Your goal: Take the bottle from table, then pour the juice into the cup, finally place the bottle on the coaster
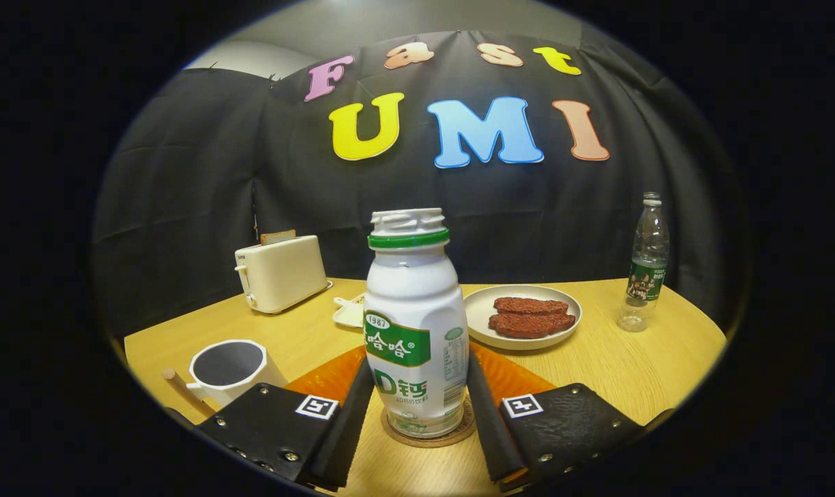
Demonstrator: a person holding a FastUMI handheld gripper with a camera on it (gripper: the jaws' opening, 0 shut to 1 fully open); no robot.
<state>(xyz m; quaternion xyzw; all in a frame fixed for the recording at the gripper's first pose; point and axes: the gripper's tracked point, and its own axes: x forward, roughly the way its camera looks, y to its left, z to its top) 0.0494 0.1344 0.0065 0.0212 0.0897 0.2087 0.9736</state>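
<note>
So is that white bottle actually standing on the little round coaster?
Touching: the gripper view shows the bottle resting upright on the coaster, between the gripper's fingers.

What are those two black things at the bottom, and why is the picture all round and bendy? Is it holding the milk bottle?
Those two black things are the fingers of a gripper, a grabbing tool that a person carries in a hand. A small camera rides on the tool and looks forward along the fingers; its lens bends everything into a round shape. The white bottle stands upright between the fingers on a round coaster. The fingers sit right against its sides, so it looks held. On the wooden table there is also a white cup beside one finger, and farther back a toaster, a plate with two brown slices, and a clear water bottle.
</note>
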